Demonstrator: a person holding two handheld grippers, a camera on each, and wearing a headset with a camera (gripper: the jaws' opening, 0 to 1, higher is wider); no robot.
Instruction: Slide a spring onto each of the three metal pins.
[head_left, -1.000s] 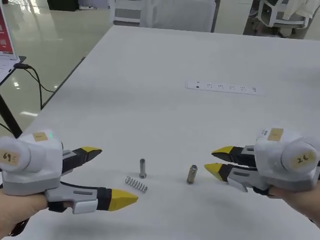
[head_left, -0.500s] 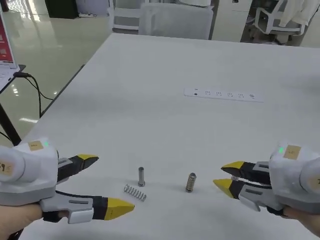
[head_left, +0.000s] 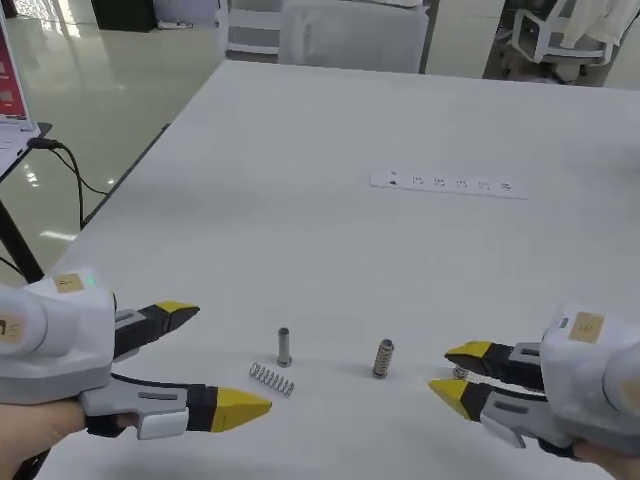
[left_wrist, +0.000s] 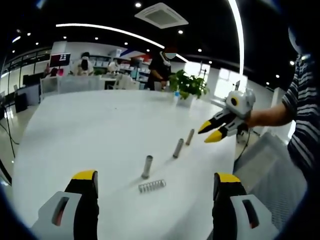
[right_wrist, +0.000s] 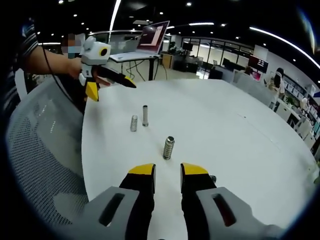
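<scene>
A bare metal pin (head_left: 284, 346) stands upright on the white table (head_left: 330, 230), with a loose spring (head_left: 271, 378) lying just in front of it. To the right stands a pin wearing a spring (head_left: 383, 358). A third pin (head_left: 460, 372) peeks out beside my right gripper (head_left: 452, 370), whose jaws are open by a narrow gap and hold nothing. My left gripper (head_left: 215, 358) is wide open and empty, left of the loose spring. The left gripper view shows the bare pin (left_wrist: 147, 166), the spring (left_wrist: 152, 186), the sprung pin (left_wrist: 178, 148) and the third pin (left_wrist: 190, 136) in a row.
A white power strip (head_left: 448, 184) lies farther back on the table. The table's left edge (head_left: 150, 150) drops to the floor, where a black cable (head_left: 75, 160) hangs. Office chairs (head_left: 350, 30) stand beyond the far edge.
My right gripper has drawn back to the lower right, away from the sprung pin. The left gripper has barely moved. The pins and spring stay put.
</scene>
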